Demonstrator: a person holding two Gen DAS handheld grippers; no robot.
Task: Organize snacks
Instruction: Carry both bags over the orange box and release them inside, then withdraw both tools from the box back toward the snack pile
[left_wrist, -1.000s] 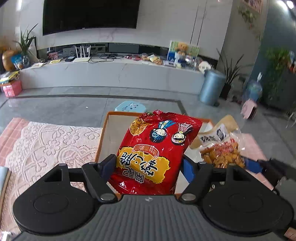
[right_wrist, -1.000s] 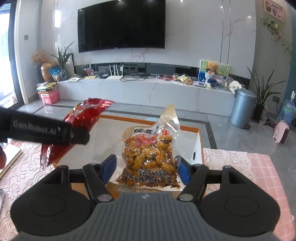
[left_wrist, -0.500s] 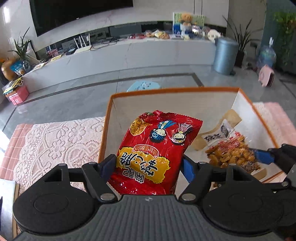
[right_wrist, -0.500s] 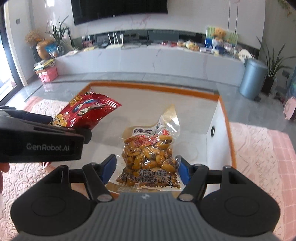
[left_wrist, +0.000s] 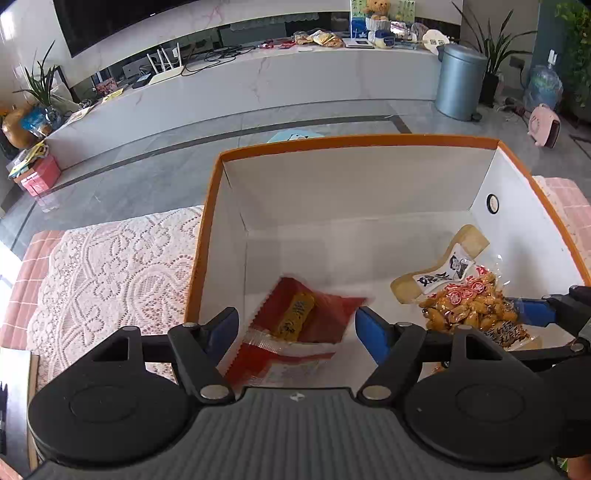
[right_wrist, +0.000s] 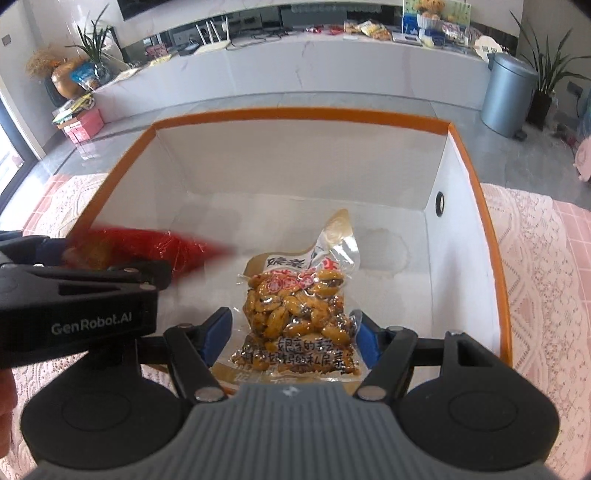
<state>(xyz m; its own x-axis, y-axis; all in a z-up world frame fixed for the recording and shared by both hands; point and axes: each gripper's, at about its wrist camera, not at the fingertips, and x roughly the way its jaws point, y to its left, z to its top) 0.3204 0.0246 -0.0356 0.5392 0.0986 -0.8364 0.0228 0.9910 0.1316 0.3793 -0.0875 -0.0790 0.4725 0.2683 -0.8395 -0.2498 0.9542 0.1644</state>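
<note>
Left wrist view: the left tool (left_wrist: 297, 326) points down into a white box with an orange rim (left_wrist: 354, 140), which sits on a lace cloth (left_wrist: 110, 273) over the worktop. Its blue pads stand wide apart, and the red snack bag (left_wrist: 299, 325) shows between them but blurred and tilted, clear of both pads, low in the near left part of the box; whether it rests on the box floor I cannot tell. To the right, the clear pack of yellow-brown snacks (left_wrist: 469, 306) is over the box floor, with the right tool's blue pad at its edge. Right wrist view: the right tool (right_wrist: 291, 334) is clamped on the clear pack (right_wrist: 299, 314), a pad against each side of its lower half, the pack's top end pointing toward the far wall of the box (right_wrist: 295, 114). The left tool's black body (right_wrist: 77, 302) crosses the left edge, the red bag (right_wrist: 147, 247) a blur beyond it, inside the box.
</note>
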